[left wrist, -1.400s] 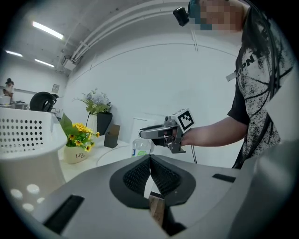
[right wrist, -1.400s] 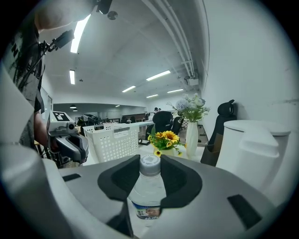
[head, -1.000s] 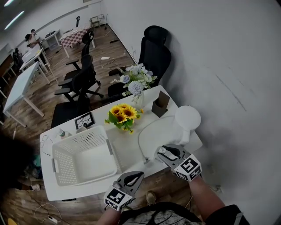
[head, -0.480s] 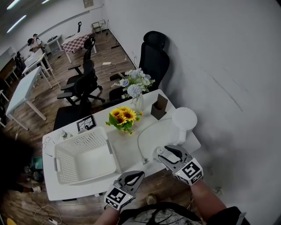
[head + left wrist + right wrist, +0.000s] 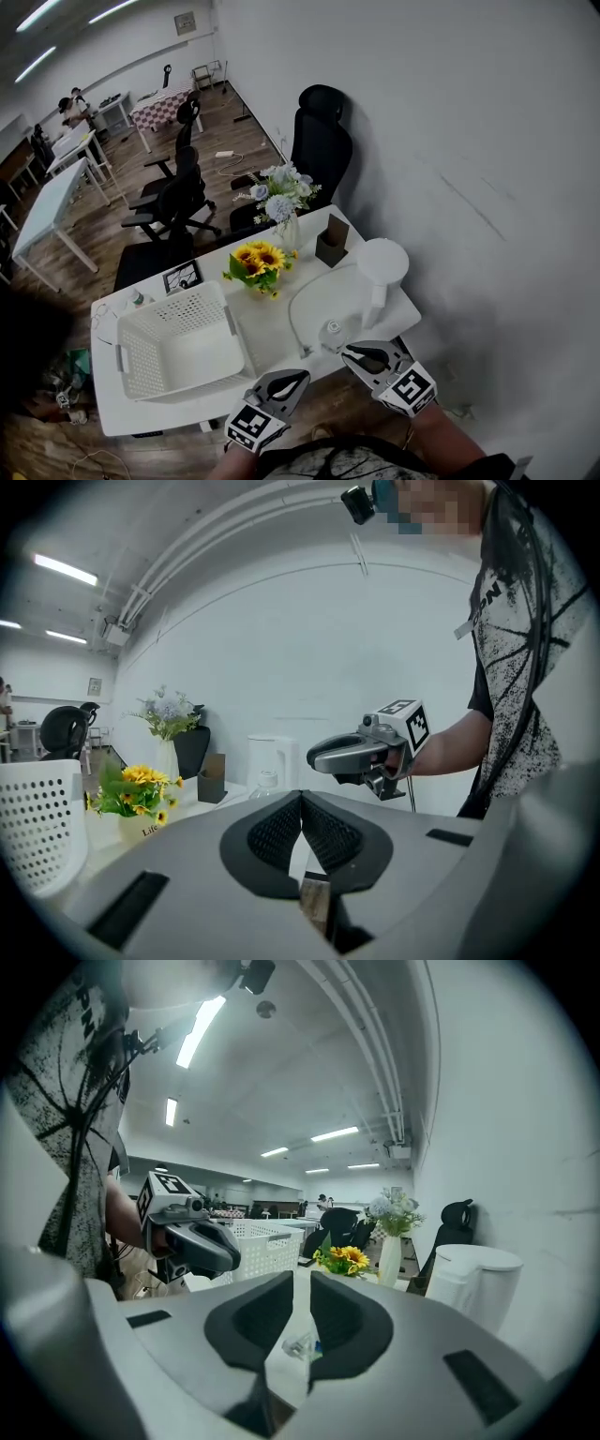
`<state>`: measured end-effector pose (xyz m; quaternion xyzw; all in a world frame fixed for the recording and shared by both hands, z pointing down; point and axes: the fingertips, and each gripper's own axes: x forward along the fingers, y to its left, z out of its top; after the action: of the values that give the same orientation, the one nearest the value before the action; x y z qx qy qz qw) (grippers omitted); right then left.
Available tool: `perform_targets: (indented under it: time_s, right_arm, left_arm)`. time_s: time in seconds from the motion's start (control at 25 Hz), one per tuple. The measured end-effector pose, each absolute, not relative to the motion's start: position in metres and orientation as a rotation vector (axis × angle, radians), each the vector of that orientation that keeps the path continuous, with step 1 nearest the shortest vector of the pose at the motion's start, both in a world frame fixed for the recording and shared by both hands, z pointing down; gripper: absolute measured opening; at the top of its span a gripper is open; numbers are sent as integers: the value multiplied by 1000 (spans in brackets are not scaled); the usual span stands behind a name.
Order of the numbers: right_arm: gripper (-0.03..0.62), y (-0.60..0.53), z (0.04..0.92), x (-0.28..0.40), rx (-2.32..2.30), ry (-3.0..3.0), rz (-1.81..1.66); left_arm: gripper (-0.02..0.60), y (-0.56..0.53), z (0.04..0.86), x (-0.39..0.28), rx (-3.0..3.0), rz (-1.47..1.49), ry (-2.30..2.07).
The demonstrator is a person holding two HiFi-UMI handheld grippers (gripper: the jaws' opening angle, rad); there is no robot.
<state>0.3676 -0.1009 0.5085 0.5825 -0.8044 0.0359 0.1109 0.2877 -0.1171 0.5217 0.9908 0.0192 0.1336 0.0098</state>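
Note:
A clear water bottle (image 5: pixel 333 331) with a white cap stands upright on the white table (image 5: pixel 272 330) near its front edge. My right gripper (image 5: pixel 353 352) hovers just in front of the bottle, apart from it. Its jaws stand open by a narrow gap with nothing between them (image 5: pixel 302 1288). Low in that gap the bottle's label (image 5: pixel 302 1344) shows. My left gripper (image 5: pixel 296 377) floats off the table's front edge, shut and empty (image 5: pixel 301 803). The bottle's cap (image 5: pixel 267 782) peeks just over its jaws, and the right gripper (image 5: pixel 323 755) hangs beyond.
A white perforated basket (image 5: pixel 169 298) fills the table's left half. Behind the bottle are a pot of sunflowers (image 5: pixel 255 265), a vase of pale flowers (image 5: pixel 281 202), a brown card holder (image 5: pixel 330 246) and a white kettle (image 5: pixel 382 267). Black office chairs (image 5: pixel 319 141) stand behind the table.
The right gripper has let go of the bottle, which now stands on the table, and has drawn back towards me with its jaws narrowed. The head view has pulled back.

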Motion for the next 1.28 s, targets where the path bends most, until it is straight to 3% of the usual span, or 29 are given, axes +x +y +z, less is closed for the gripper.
perform_targets:
  time_s: [0.24,1.28]
  right_arm:
    - [25,-88,518,348,1675,-2419,162]
    - [21,-96,528,341,1617,-2439,231]
  left_arm:
    - [11,-114,518,287,3108,411,55]
    - [11,-123,516,297,3121,384,65]
